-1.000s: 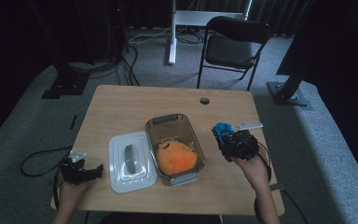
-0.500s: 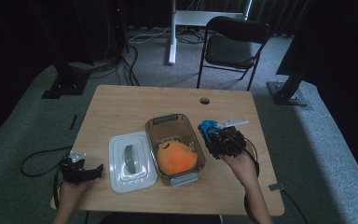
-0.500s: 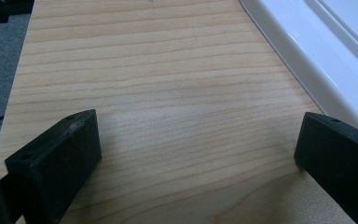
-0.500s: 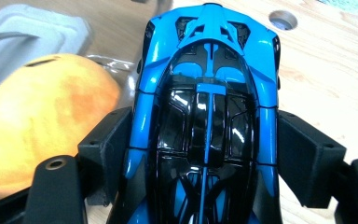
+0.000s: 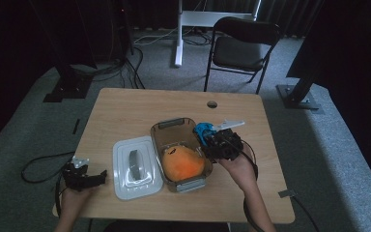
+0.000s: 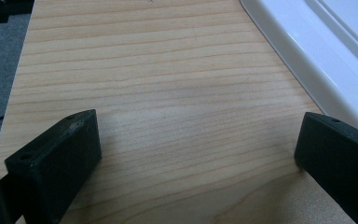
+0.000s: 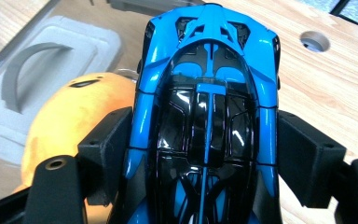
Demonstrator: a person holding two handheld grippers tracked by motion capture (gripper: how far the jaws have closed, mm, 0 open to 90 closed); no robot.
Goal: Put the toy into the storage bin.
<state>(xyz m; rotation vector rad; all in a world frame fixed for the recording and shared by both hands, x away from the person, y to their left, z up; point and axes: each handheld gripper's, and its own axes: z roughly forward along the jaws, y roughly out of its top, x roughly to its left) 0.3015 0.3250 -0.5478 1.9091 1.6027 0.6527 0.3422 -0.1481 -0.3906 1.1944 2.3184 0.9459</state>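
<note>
A blue and black toy car (image 7: 207,107) sits between the jaws of my right gripper (image 7: 205,154), which is shut on its sides. In the high view that gripper (image 5: 211,137) holds the toy car (image 5: 204,130) over the right rim of a clear container (image 5: 170,126). An orange soft toy (image 5: 183,162) lies inside the container, and it also appears in the right gripper view as the orange soft toy (image 7: 70,116) below the car. My left gripper (image 5: 94,178) rests low at the table's front left, open; its jaws stand wide apart over bare wood (image 6: 168,116).
The white lid (image 5: 135,166) with a grey handle lies left of the container; its edge, the white lid (image 6: 317,56), lies beside my left gripper. A cable hole (image 5: 212,104) is at the table's back. A folding chair (image 5: 241,48) stands behind the table.
My right gripper has carried the toy car leftward from the table's right side to the container's right rim. The left gripper has stayed put.
</note>
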